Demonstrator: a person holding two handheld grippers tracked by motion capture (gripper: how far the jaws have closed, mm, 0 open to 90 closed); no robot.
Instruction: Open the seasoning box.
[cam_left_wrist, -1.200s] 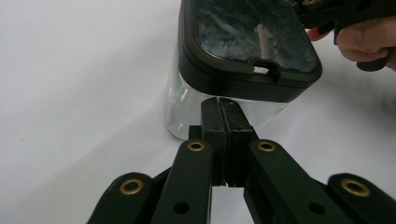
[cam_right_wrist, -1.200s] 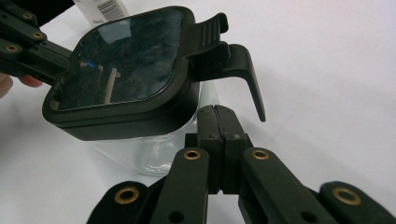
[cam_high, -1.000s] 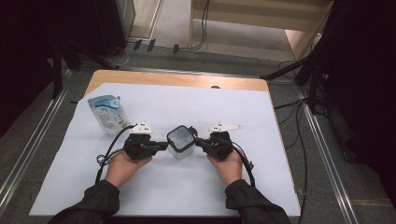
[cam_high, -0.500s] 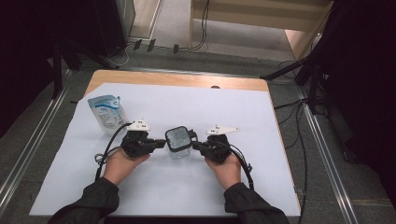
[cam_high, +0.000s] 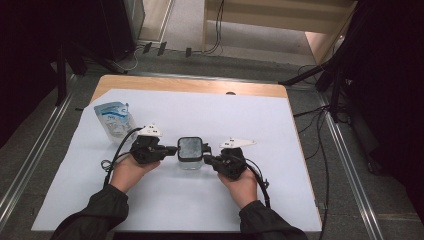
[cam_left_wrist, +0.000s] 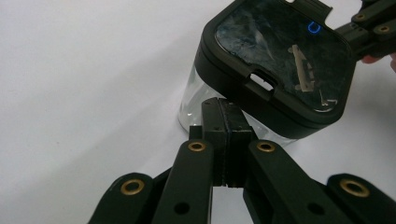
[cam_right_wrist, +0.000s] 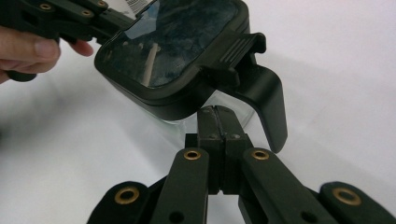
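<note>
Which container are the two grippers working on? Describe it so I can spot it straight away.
On the white sheet covering the table, look midway between the two hands. There stands a clear container with a black square lid. The blue-and-white pouch at far left is soft and lies flat.

White sheet (cam_high: 210, 200): covers most of the wooden tabletop (cam_high: 150, 83), bare wood showing as a strip along the far edge. Blue-and-white pouch (cam_high: 115, 120): lies flat on the sheet near its far left corner. Cables (cam_high: 320, 150): on the floor off the table's right edge.
</note>
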